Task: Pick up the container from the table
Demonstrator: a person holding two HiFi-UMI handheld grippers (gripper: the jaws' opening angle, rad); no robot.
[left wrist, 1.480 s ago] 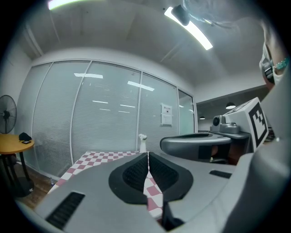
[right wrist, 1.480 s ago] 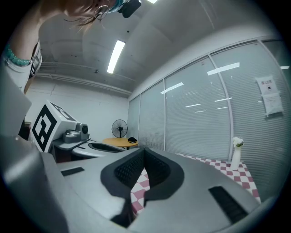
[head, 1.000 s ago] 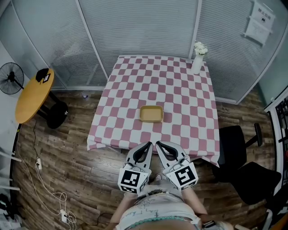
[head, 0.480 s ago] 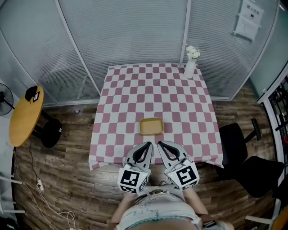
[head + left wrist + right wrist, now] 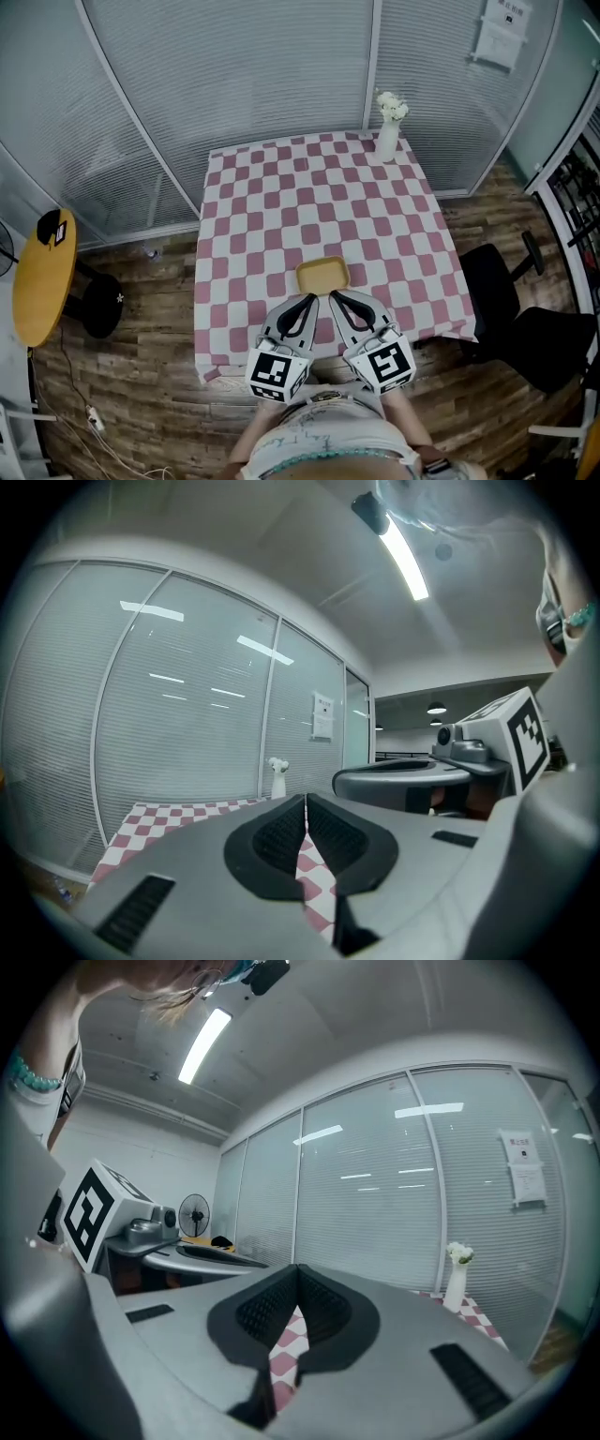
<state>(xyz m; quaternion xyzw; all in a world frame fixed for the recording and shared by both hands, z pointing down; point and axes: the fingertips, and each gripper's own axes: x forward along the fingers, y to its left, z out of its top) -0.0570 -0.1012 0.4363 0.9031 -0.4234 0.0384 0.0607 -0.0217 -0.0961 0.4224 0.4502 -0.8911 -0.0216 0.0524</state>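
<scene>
The yellow container [image 5: 322, 275] sits on the checkered table [image 5: 281, 197], and both grippers hover just on the person's side of it. Left gripper [image 5: 308, 301]: jaws pressed together, nothing between them. Right gripper [image 5: 334, 298]: the same, tips closed and empty. Both sets of tips point at the container's near rim (touching or just apart, hard to tell from above). In both gripper views the grippers' own bodies hide the container; the white vase [image 5: 386, 141] far beyond it shows.
</scene>
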